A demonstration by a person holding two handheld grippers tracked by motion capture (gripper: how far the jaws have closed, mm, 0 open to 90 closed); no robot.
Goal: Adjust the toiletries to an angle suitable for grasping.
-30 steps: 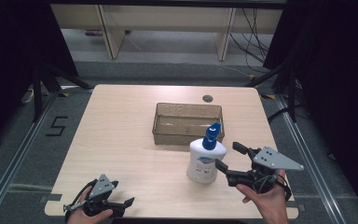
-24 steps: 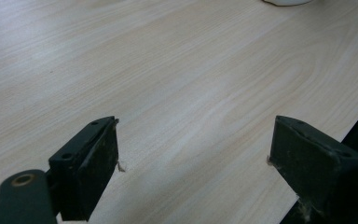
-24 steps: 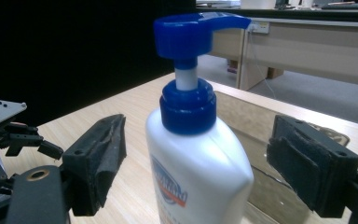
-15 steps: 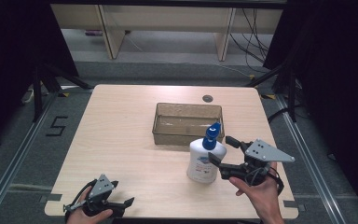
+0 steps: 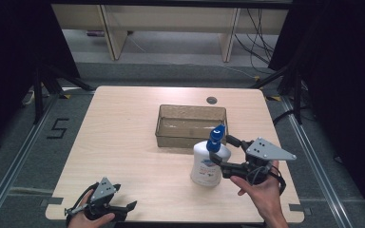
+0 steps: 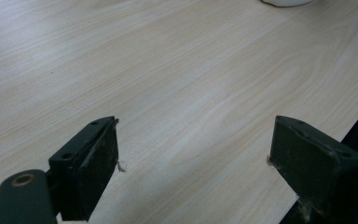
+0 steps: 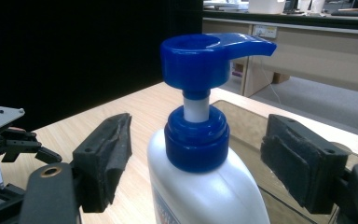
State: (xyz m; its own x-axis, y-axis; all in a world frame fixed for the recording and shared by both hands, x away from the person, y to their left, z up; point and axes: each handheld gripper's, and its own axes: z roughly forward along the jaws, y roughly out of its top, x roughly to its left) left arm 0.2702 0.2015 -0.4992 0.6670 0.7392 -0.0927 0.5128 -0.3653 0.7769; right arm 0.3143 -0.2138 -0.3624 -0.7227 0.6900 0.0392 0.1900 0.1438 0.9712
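While right claw [image 7: 196,158] closes round pump bottle [image 7: 200,186], pads not yet touching; left claw [image 6: 196,163] wide, over table [image 6: 168,84].

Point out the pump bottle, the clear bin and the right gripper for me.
pump bottle [image 5: 208,164]: high view, on its white body.
clear bin [image 5: 191,109]: high view, on its far rim.
right gripper [image 7: 196,154]: right gripper view, midway between its open jaws, at the bottle's neck.

the pump bottle [image 5: 209,164] stands just in front of the brown bin [image 5: 191,125], blocking its near right wall; the table [image 5: 123,142] left of both lies open.
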